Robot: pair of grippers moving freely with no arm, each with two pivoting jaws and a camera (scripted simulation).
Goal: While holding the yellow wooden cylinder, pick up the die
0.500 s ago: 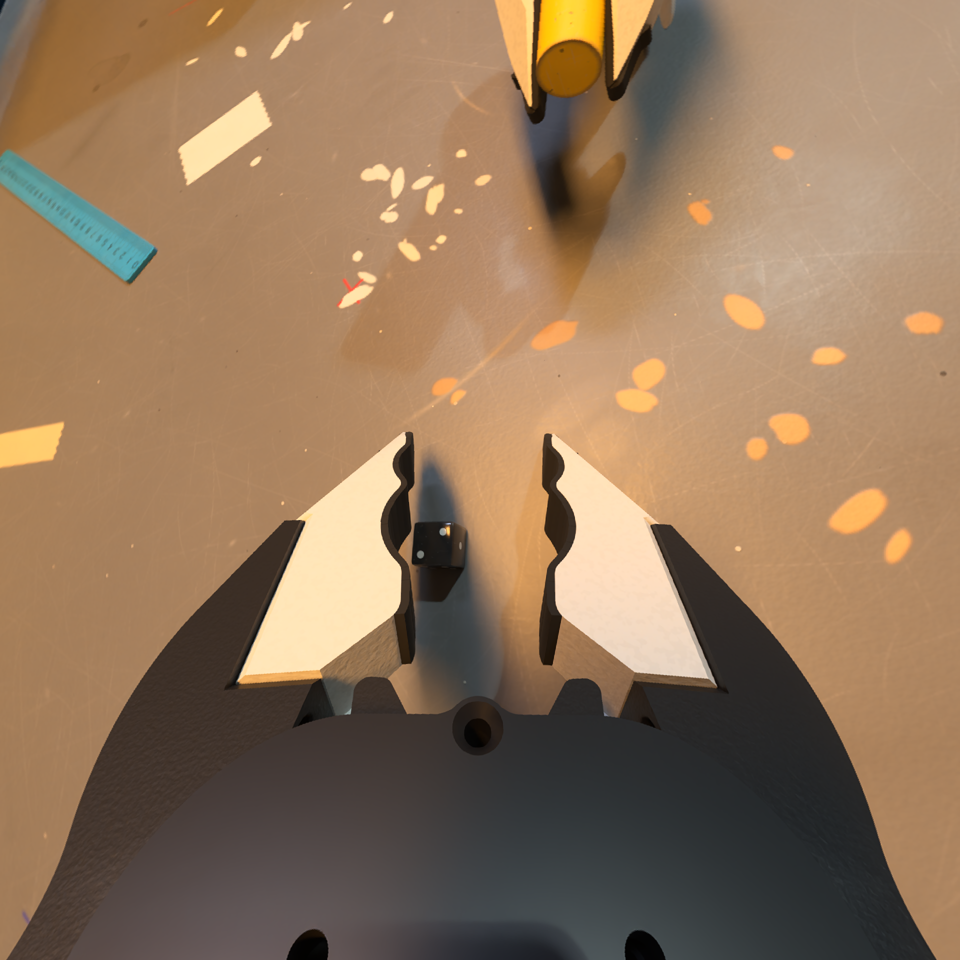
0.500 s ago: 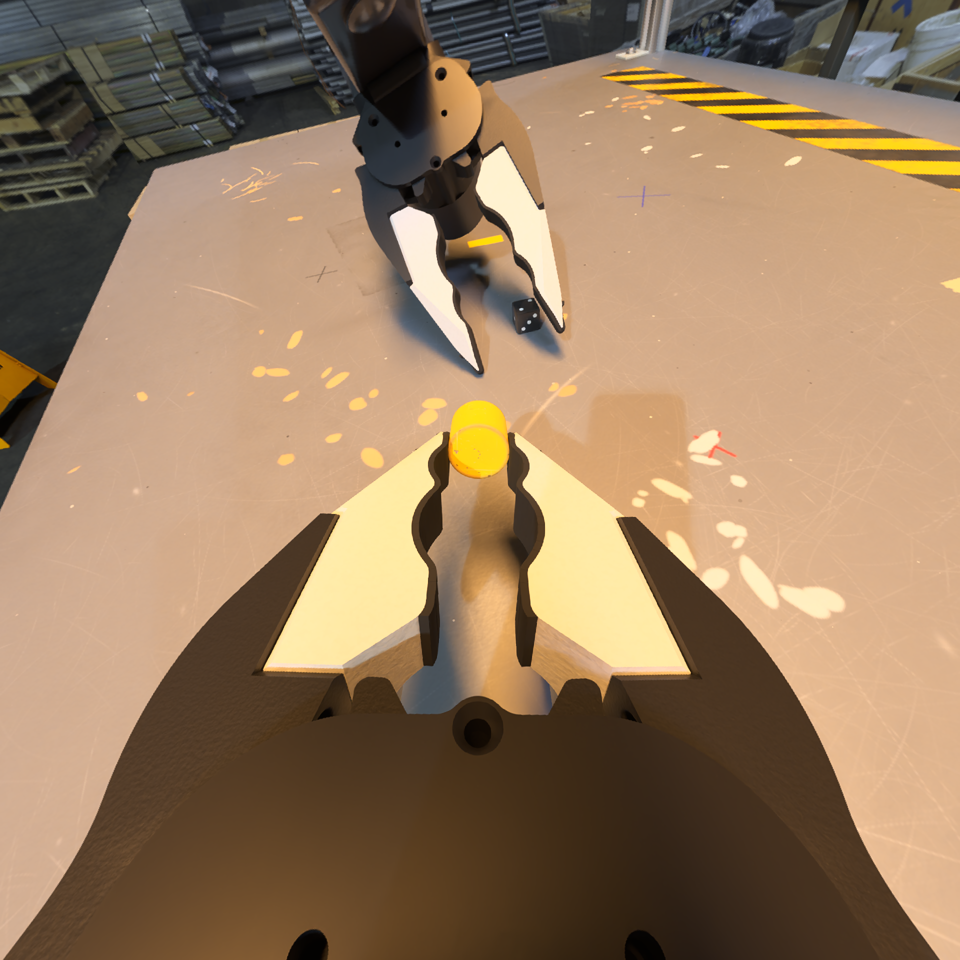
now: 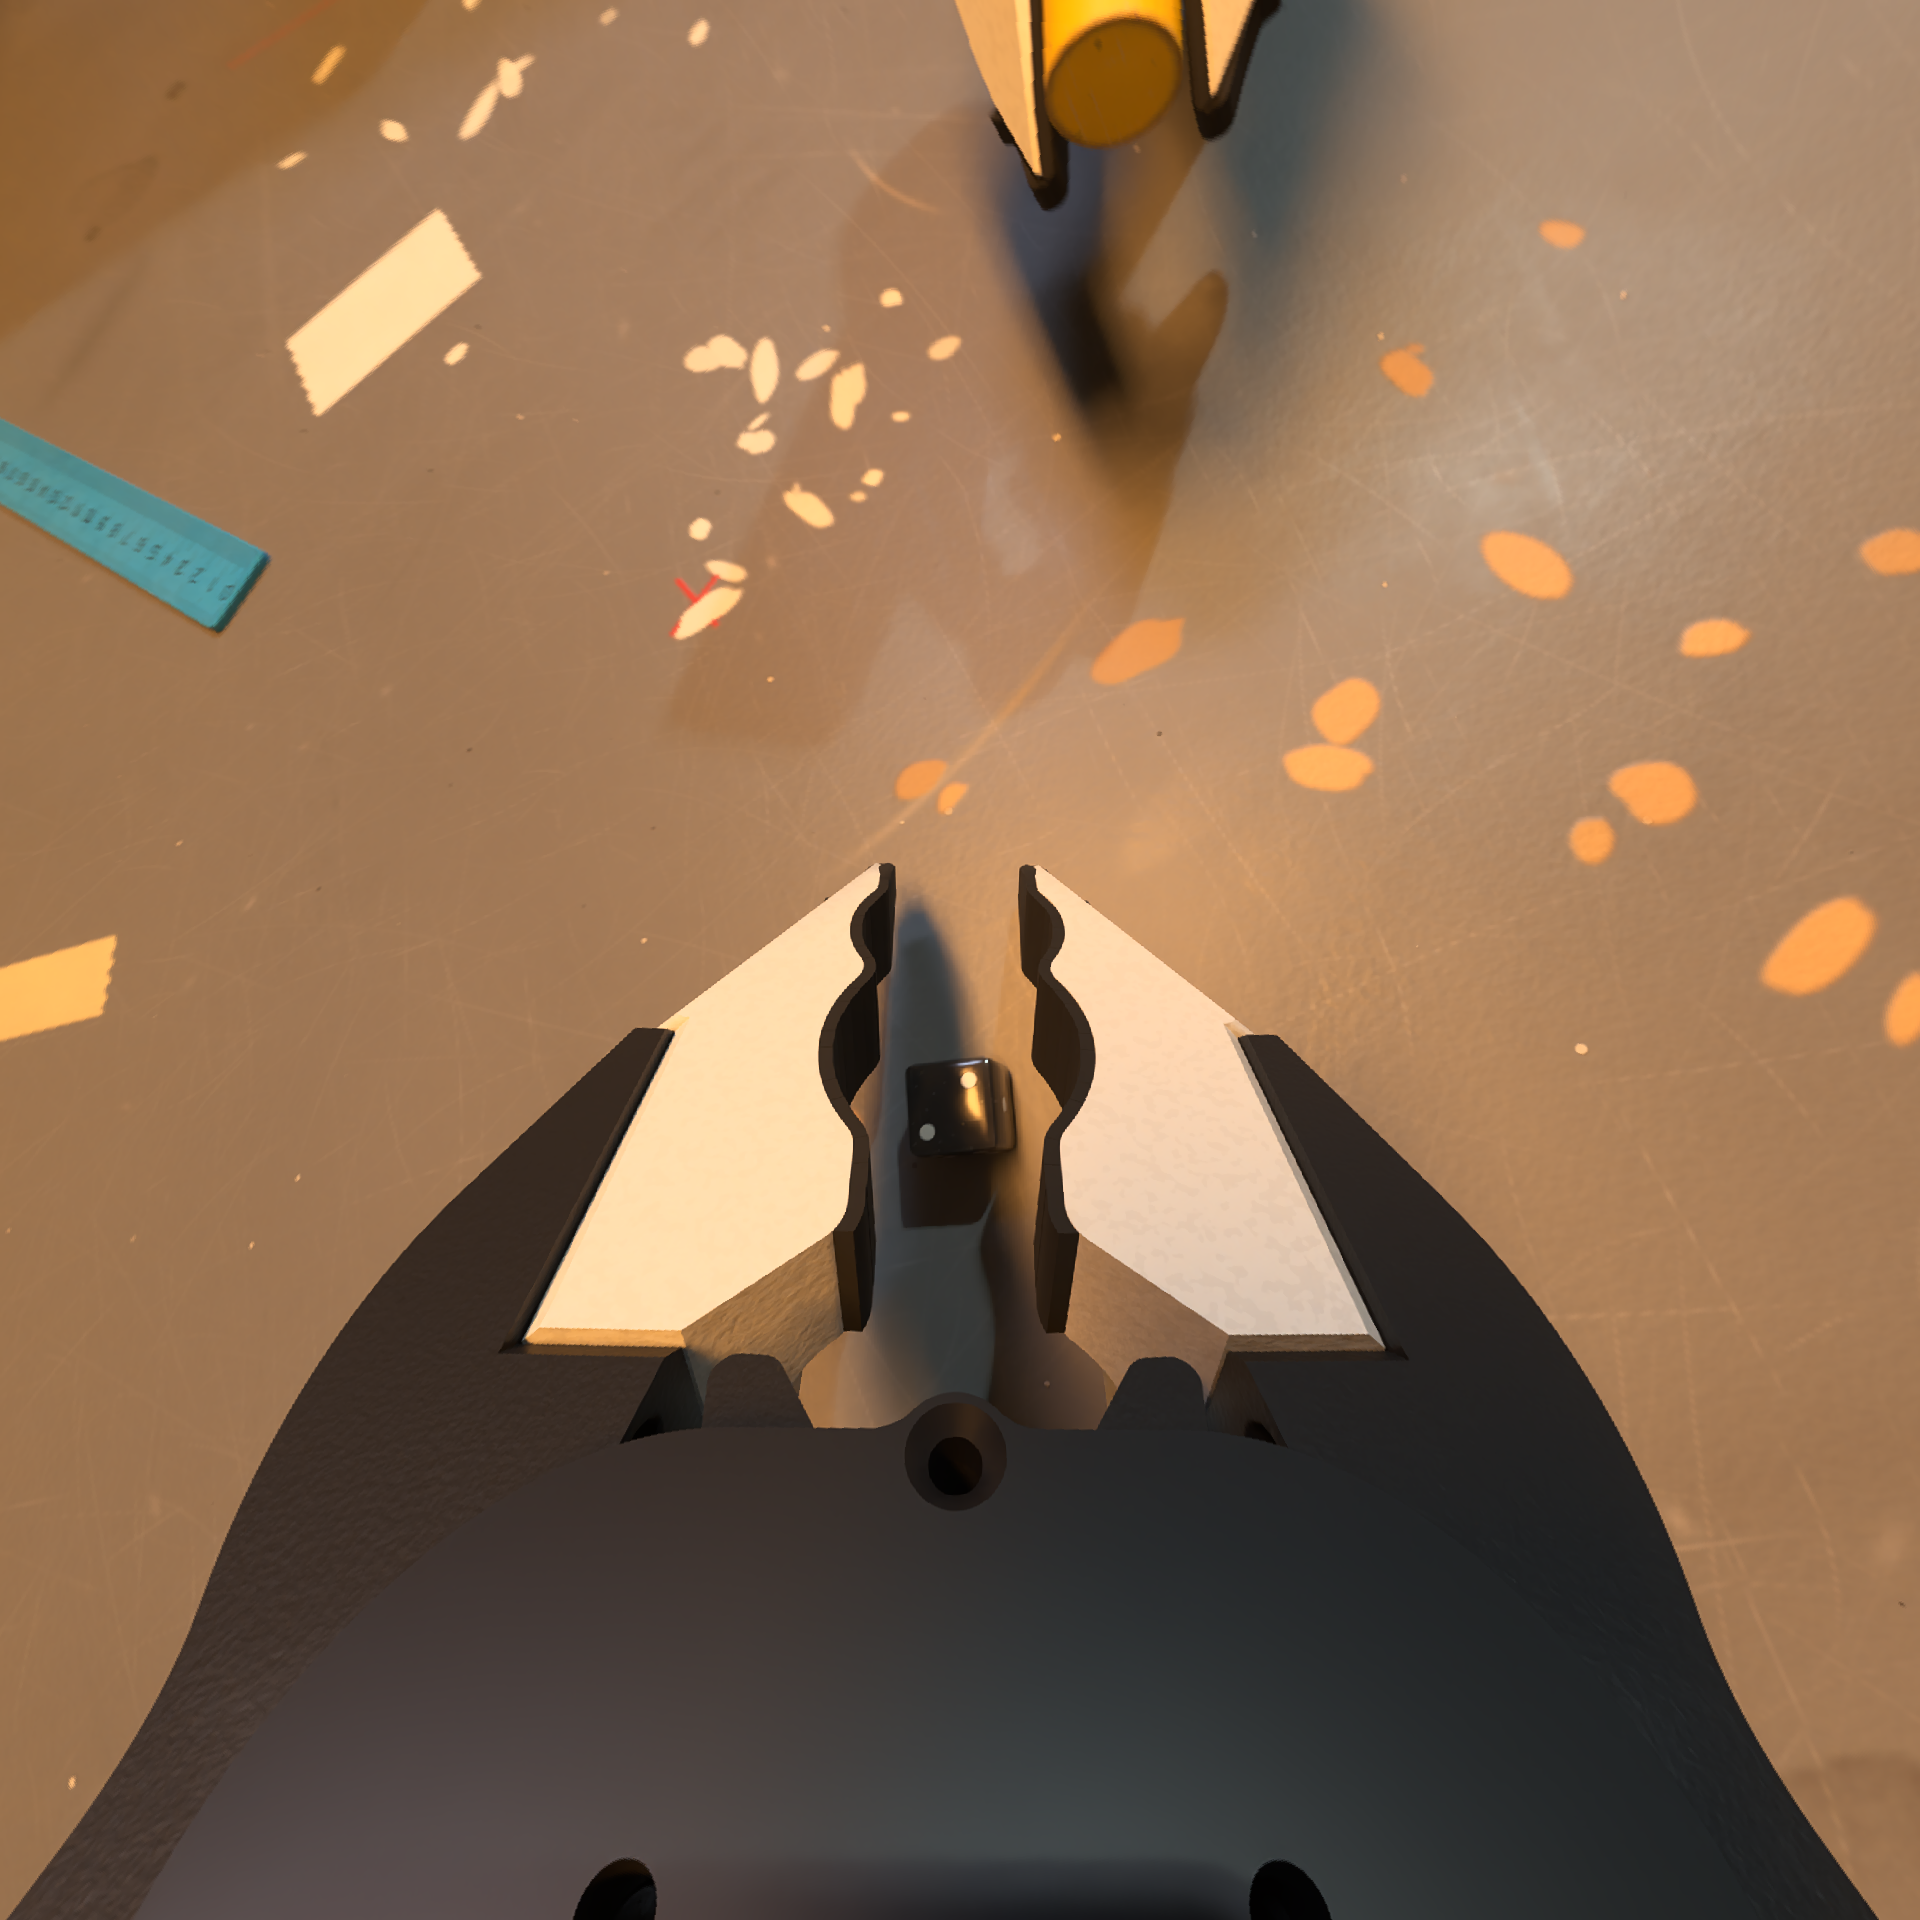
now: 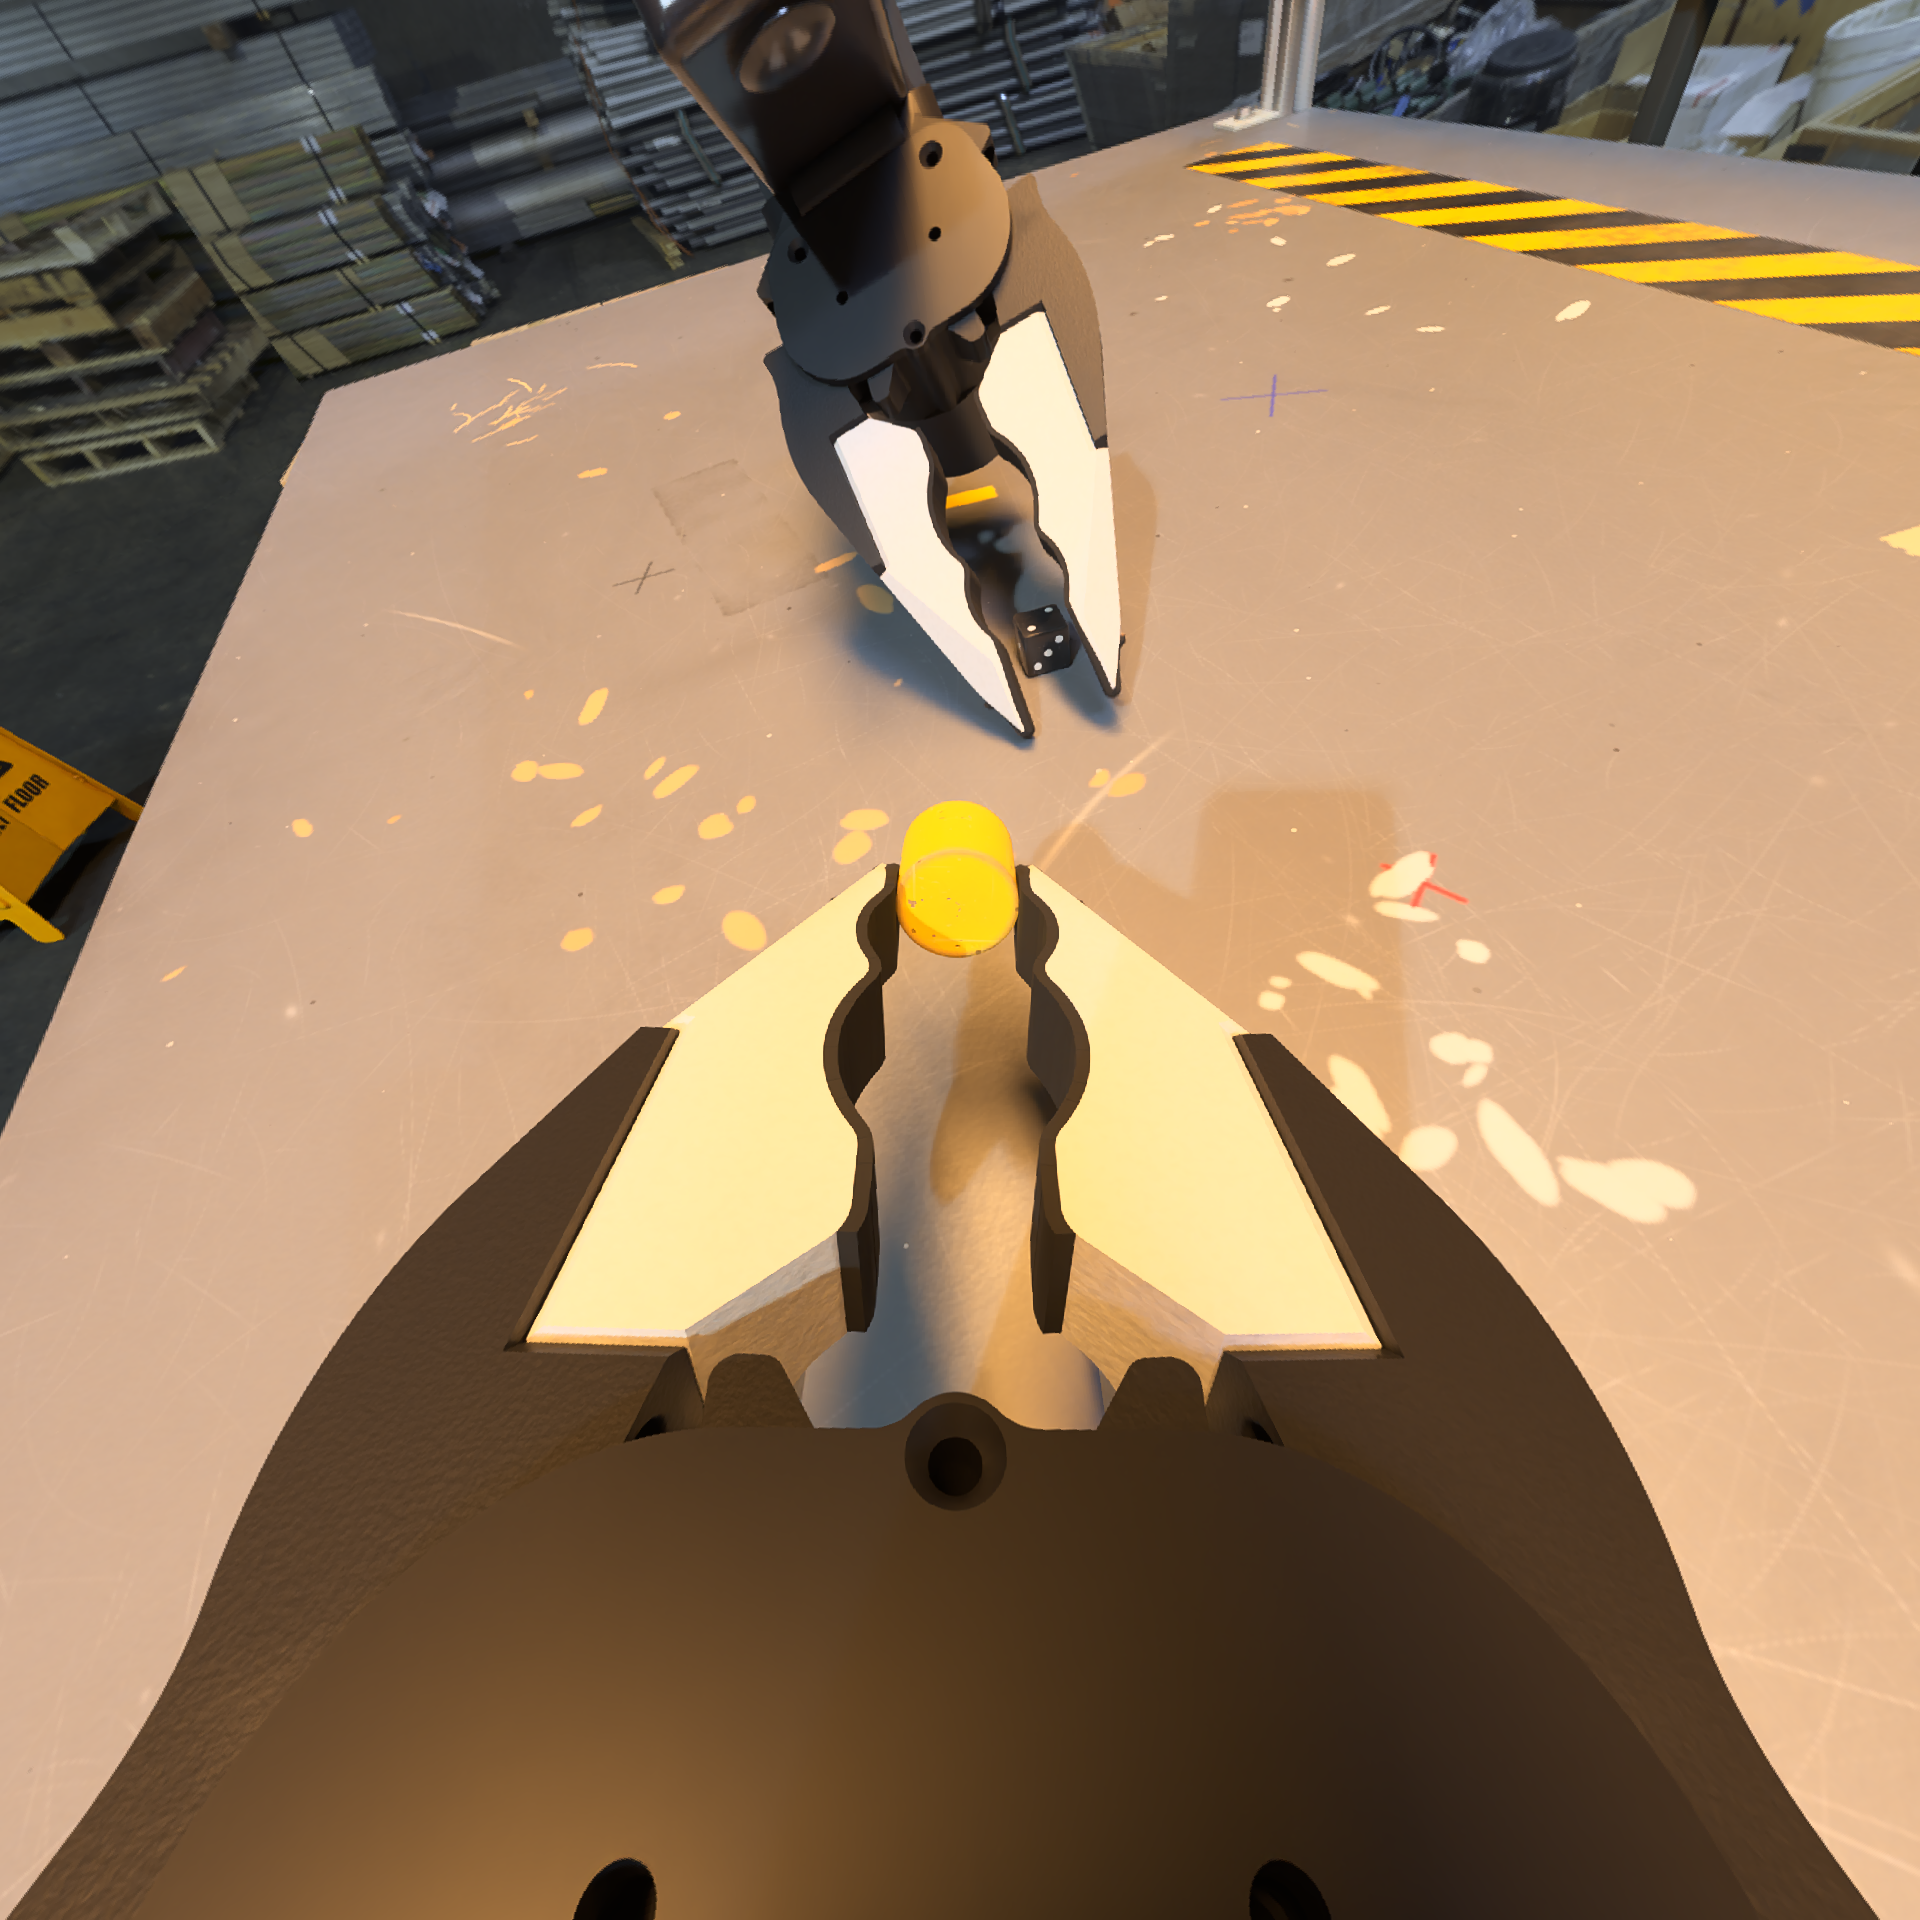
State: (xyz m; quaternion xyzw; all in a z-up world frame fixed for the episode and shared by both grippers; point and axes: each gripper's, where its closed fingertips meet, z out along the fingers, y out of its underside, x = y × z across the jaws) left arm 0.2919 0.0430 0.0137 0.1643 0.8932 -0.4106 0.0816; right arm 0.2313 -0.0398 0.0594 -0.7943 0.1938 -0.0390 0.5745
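The black die [image 3: 958, 1107] lies on the grey table between the fingers of my left gripper [image 3: 956, 883]. The jaws are narrowed around it, with a thin gap showing on each side. In the right wrist view the die [image 4: 1042, 639] sits low between the left gripper's [image 4: 1068, 707] white fingers, whose tips are at the table. My right gripper [image 4: 956, 873] is shut on the yellow wooden cylinder [image 4: 956, 894] at its fingertips and holds it above the table. The cylinder [image 3: 1112, 78] also shows at the top of the left wrist view.
A teal ruler [image 3: 125, 520] lies to the left of the left gripper. A yellow-and-black hazard stripe [image 4: 1558, 229] runs along the far right of the table. The table's left edge [image 4: 156, 790] drops to a floor with a yellow sign [image 4: 42, 831] and stacked pallets.
My left gripper's jaws have closed to about half their earlier gap. The die now sits centred between them rather than against the left finger. The right gripper still holds the cylinder.
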